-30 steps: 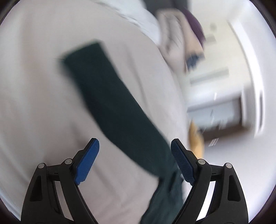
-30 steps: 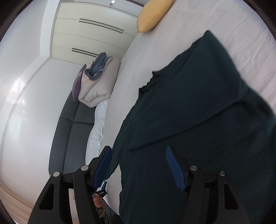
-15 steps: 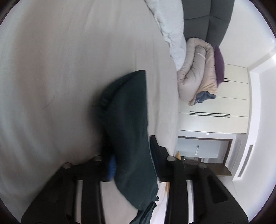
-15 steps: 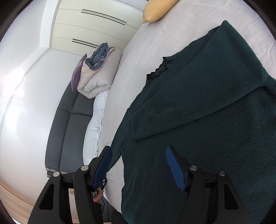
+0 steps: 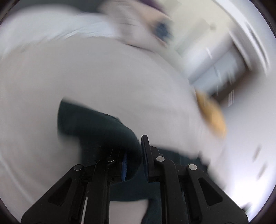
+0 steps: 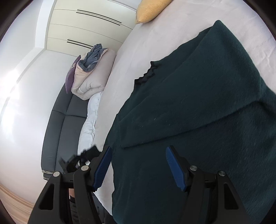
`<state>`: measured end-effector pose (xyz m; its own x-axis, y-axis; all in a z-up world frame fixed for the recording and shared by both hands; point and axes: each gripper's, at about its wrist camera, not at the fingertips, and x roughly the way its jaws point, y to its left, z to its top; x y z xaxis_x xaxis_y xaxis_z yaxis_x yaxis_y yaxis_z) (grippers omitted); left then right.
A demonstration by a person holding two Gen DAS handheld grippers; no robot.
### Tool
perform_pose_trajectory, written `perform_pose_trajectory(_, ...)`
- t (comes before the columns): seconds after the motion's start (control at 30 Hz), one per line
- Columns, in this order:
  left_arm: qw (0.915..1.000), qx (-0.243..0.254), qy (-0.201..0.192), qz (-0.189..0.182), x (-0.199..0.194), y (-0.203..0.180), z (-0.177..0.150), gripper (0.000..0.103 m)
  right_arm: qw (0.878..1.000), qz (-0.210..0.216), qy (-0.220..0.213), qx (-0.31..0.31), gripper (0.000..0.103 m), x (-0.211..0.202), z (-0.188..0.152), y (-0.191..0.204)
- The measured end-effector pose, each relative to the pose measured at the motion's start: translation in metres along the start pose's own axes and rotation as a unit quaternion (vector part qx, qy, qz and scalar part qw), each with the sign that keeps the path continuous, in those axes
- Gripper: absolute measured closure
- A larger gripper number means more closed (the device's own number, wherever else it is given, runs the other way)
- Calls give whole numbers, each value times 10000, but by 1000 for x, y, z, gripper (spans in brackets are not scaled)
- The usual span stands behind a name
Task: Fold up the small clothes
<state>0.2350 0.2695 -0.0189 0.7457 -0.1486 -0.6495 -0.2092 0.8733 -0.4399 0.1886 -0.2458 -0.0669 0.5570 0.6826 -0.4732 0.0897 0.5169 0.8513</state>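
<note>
1. Where the dark green sweater (image 6: 198, 120) lies spread over the pale sheet of the bed (image 6: 172, 36), one sleeve is already folded across its body, ending in a frilled dark cuff (image 6: 146, 74).
2. In the left wrist view, which is heavily blurred, another part of the same sweater (image 5: 96, 124) rises off the sheet into the left gripper (image 5: 134, 155).
3. That gripper's jaws are closing, nearly together, with a bunched fold of the green cloth pinched between the blue pads.
4. The right gripper (image 6: 138, 165) hovers over the sweater's lower body near its edge, jaws spread wide, pads clear of the cloth and nothing between them.
5. A blurred dark shape at the left of the right wrist view, just beside the right gripper, is too smeared to name.
6. A yellow pillow (image 6: 151, 10) sits at the far end of the bed.
7. Beside the bed runs a dark grey sofa (image 6: 65, 120), carrying a rolled beige duvet (image 6: 93, 77), a purple cushion (image 6: 71, 77) and a white quilt (image 6: 89, 124).
8. Behind them stand cream wardrobe doors (image 6: 86, 22).
</note>
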Motion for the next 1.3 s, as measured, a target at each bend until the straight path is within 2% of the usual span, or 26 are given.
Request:
perform_pose_trajectory(0.03, 9962, 859, 55, 166, 10, -45, -16, 90, 10000, 23, 12, 9, 35, 1, 3, -1)
perform_pose_trajectory(0.07, 9899, 1393, 94, 267, 15, -73, -33, 93, 10000, 39, 27, 8, 35, 3, 7, -2)
perform_pose_trajectory(0.17, 9608, 2717, 191, 525, 33, -139, -98, 95, 9998, 119, 107, -93, 35, 11, 17, 3)
perform_pose_trajectory(0.2, 9501, 3052, 205, 612, 38, -155, -119, 95, 9996, 152, 186, -129, 35, 17, 22, 6)
perform_pose_trajectory(0.27, 9341, 3492, 248, 700, 42, -170, -165, 95, 9990, 179, 361, -202, 35, 30, 29, 12)
perform_pose_trajectory(0.3, 9289, 3619, 252, 746, 44, -171, -183, 95, 9986, 206, 430, -246, 35, 37, 32, 16)
perform_pose_trajectory(0.33, 9276, 3646, 278, 761, 49, -171, -187, 95, 9979, 254, 520, -289, 35, 45, 34, 19)
perform_pose_trajectory(0.43, 9280, 3634, 193, 805, 49, -171, -199, 95, 9947, 341, 961, -153, 35, 83, 42, 23)
perform_pose_trajectory(0.6, 9343, 3505, -40, 649, 51, -160, -174, 95, 9822, 727, 1712, 261, 35, 150, 38, 34)
perform_pose_trajectory(0.77, 9344, 3518, -132, 549, 41, -161, -174, 95, 9752, 747, 2013, 532, 35, 199, 38, 44)
perform_pose_trajectory(0.8, 9333, 3548, -146, 542, 40, -162, -176, 95, 9757, 738, 1995, 528, 36, 204, 39, 46)
perform_pose_trajectory(0.87, 9318, 3589, -175, 524, 36, -163, -179, 95, 9783, 648, 1938, 349, 54, 214, 44, 53)
perform_pose_trajectory(0.93, 9322, 3575, -167, 532, 34, -163, -180, 95, 9801, 429, 1934, 125, 93, 218, 46, 58)
perform_pose_trajectory(1.03, 9344, 3535, -159, 401, 28, -164, -181, 92, 9823, 182, 1826, -368, 94, 208, 46, 67)
perform_pose_trajectory(1.1, 9373, 3481, 39, 185, 23, -167, -179, 92, 9839, 122, 1678, -599, 94, 191, 49, 70)
perform_pose_trajectory(1.13, 9411, 3378, 140, -29, 16, -167, -178, 92, 9843, 93, 1638, -654, 94, 186, 50, 70)
perform_pose_trajectory(1.3, 9601, 2642, 118, -905, -30, -150, -162, 92, 9884, -202, 1260, -821, 94, 134, 69, 49)
